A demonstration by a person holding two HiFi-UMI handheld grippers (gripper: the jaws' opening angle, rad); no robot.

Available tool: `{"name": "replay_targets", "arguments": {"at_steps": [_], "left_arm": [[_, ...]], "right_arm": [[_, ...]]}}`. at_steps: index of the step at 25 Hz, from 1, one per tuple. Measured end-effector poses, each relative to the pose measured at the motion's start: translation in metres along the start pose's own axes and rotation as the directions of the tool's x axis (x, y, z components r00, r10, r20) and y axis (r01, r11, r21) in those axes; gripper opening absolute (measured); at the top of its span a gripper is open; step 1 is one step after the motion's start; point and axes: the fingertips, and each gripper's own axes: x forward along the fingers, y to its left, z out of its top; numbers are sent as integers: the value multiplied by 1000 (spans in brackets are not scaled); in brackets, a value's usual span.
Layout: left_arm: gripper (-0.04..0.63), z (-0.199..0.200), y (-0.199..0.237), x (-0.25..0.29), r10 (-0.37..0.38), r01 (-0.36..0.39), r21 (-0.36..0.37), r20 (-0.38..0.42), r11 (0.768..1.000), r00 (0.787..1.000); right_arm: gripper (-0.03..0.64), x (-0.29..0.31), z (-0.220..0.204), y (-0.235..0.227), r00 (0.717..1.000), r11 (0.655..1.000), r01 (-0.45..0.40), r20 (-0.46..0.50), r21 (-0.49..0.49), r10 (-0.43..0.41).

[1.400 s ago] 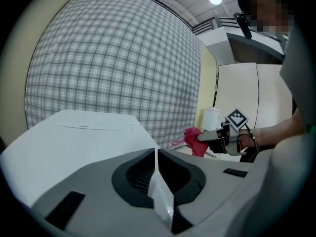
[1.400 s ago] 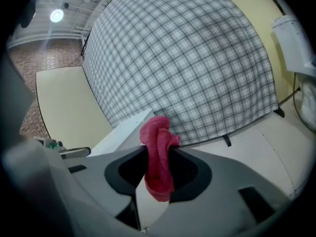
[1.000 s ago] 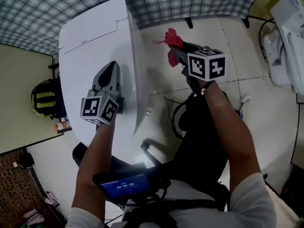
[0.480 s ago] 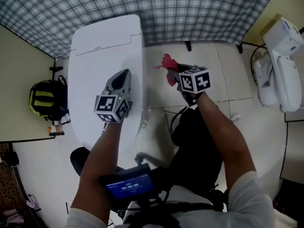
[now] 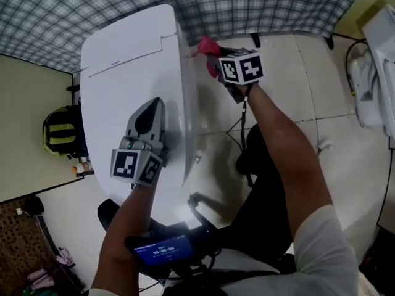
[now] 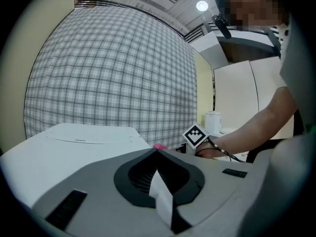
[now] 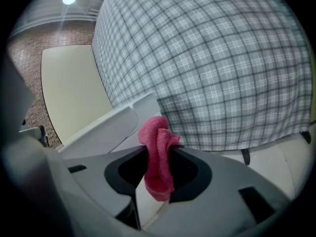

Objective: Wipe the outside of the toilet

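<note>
My left tool (image 5: pixel 150 107) has its jaws pressed together with nothing between them. It lies level above the closed lid of the white toilet (image 5: pixel 117 73), pointing toward the far end. From its own view the lid stretches out just below and ahead of the closed tips. I cannot tell whether the tool actually rests on the lid.

My right tool (image 5: pixel 217 59) is pinching a pink cloth (image 5: pixel 205 44). The cloth is bunched up, with a fold sticking out past the jaw tips and a tail hanging down between them. This tool is on the right side of the toilet, at its far end, tilted somewhat downward. The cloth sits just beside the toilet's right edge near the back of the lid, and whether it touches the porcelain I cannot say.

The toilet stands on a pale tiled floor (image 5: pixel 278 91), with its far end against a grey checked curtain (image 5: pixel 247 5). A yellow and black backpack (image 5: pixel 58 134) sits on the left of the toilet, and a white appliance (image 5: pixel 376 66) stands well apart on the right. A small lit screen (image 5: pixel 157 250) hangs near my chest.
</note>
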Motion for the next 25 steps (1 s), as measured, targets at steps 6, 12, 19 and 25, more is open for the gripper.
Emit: {"name": "replay_targets", "arguments": {"at_steps": [6, 12, 19, 25], "left_arm": [[0, 0, -1, 2, -8, 8, -5, 8, 1000, 1000], [0, 0, -1, -1, -7, 7, -7, 13, 1000, 1000], [0, -1, -1, 0, -5, 5, 1, 10, 1000, 1000], [0, -2, 0, 0, -4, 4, 4, 6, 1000, 1000]], "right_arm": [[124, 36, 34, -22, 997, 997, 47, 70, -62, -43], [124, 56, 58, -27, 995, 998, 39, 97, -51, -34], [124, 76, 67, -21, 998, 997, 15, 67, -75, -10], [124, 85, 58, 1, 999, 990, -47, 20, -133, 50]]}}
